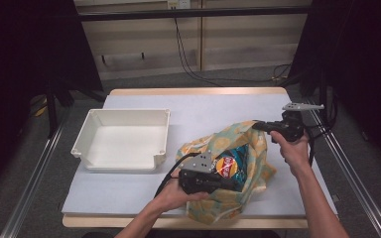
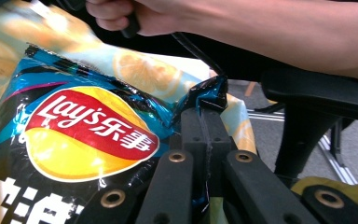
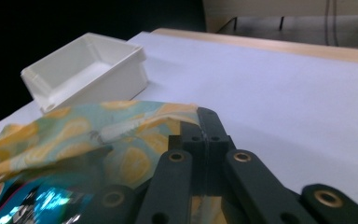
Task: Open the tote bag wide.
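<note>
The left tool [image 1: 226, 184], jaws closed, pinches a corner of the blue, glossy chip packet [image 1: 232, 166] lying inside the lemon-print fabric bag [image 1: 258, 148] at the table's [image 1: 218, 109] near right. The right tool [image 1: 256, 125], jaws closed, grips the bag's far edge, right of the empty white plastic bin [image 1: 124, 140].

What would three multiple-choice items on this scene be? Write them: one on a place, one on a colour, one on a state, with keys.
1. Where is the white bin?
A. left of the bag
B. inside the bag
C. on the floor

2. What colour is the logo banner on the chip packet?
A. green
B. red
C. purple

3. What is the left gripper doing?
A. hanging open
C. shut on the bin
B. shut on the chip packet

Key: 1 A, the bin sits left of the lemon-print bag; 2 B, the banner is red; 3 B, its fingers pinch the packet's corner.
</note>
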